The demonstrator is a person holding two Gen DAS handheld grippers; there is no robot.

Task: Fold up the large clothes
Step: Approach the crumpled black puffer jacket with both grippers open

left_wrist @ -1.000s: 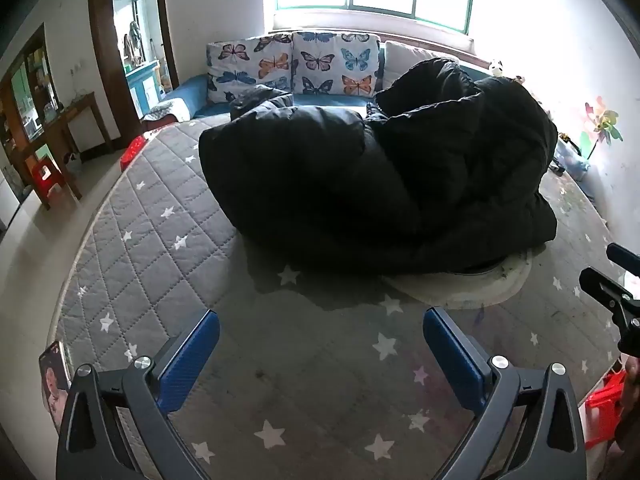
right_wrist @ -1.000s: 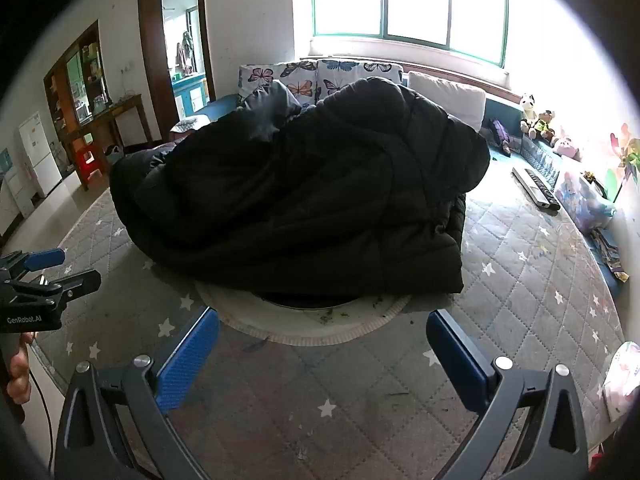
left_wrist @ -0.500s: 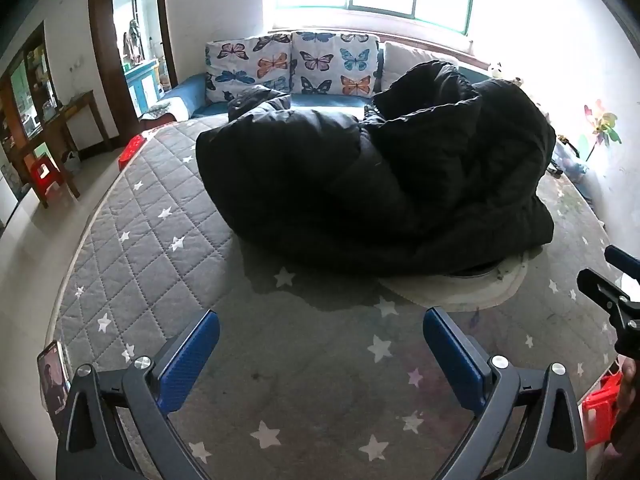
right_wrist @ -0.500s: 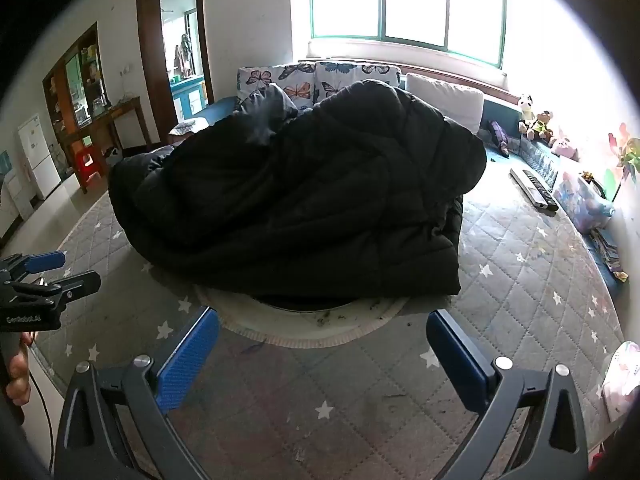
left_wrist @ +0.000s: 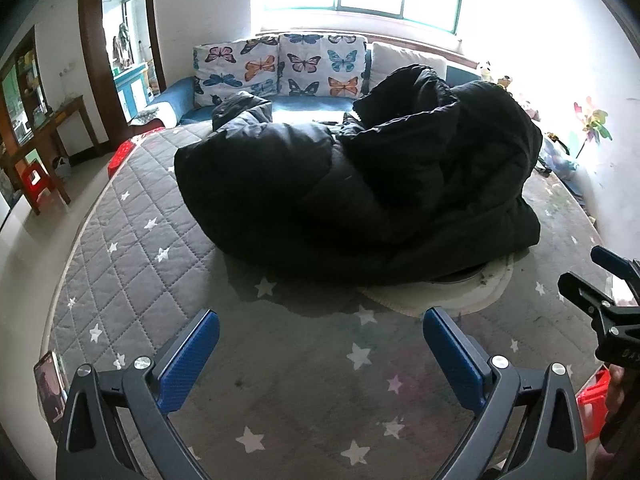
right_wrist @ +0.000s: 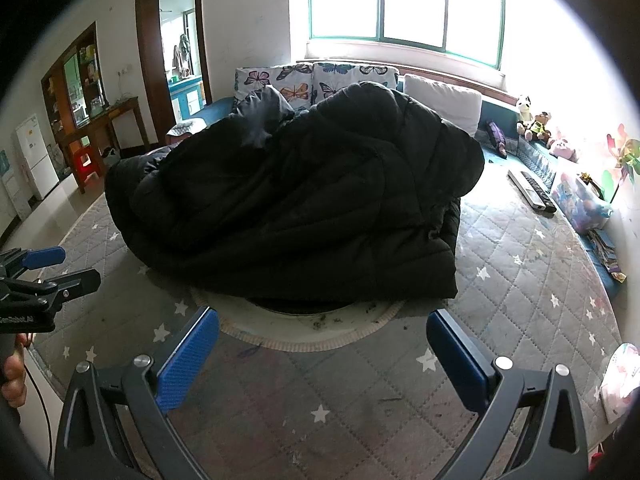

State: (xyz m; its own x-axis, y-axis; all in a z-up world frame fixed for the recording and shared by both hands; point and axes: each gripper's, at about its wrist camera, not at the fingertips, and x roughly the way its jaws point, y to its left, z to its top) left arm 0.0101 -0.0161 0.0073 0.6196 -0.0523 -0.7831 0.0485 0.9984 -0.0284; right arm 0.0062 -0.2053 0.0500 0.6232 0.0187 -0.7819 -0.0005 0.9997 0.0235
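On bed (left_wrist: 132,240), black padded coat (left_wrist: 360,184) lies bundled. Left tool (left_wrist: 320,344) and right tool (right_wrist: 322,344) spread, empty, short of coat. Step: approach; next, pinch near hem.

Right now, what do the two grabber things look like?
Both match: the left gripper and right gripper have dark grey metal arms with silver screws and textured blue pads on the jaws. White lettering marks each body, and a thin black cable hangs from the left one.
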